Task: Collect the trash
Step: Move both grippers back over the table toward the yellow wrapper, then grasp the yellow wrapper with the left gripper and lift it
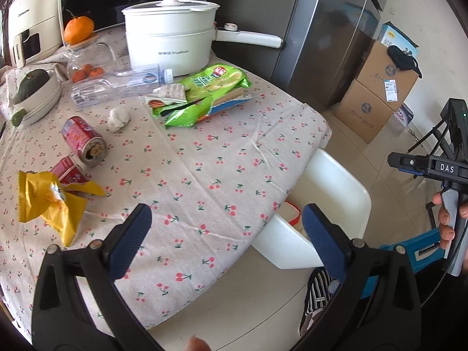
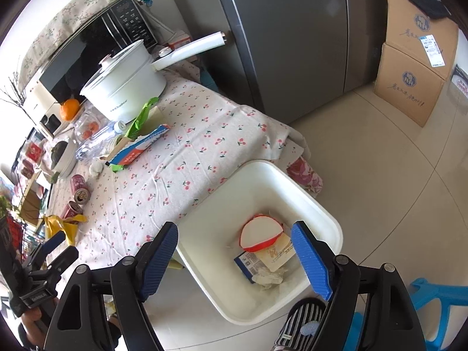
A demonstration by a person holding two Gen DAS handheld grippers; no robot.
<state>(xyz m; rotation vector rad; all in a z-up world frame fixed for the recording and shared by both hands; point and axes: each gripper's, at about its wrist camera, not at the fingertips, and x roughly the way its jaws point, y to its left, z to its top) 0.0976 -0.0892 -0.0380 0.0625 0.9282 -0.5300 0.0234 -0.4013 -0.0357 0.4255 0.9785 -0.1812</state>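
Between picks: both left gripper (image 1: 226,231) and right gripper (image 2: 235,251) jaws wide and empty, white plastic bin (image 2: 318,201) beside the tabletop (image 1: 204,169) part-filled; next, reach for crumpled yellow wrapper (image 1: 49,201) or red can (image 1: 84,140).

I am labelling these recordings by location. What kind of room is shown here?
Most likely a home kitchen or dining corner: a tall steel refrigerator, a white electric cooking pot on a table with a cherry-print cloth, and a microwave oven behind it.

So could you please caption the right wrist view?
Open right gripper above a white bin holding trash.
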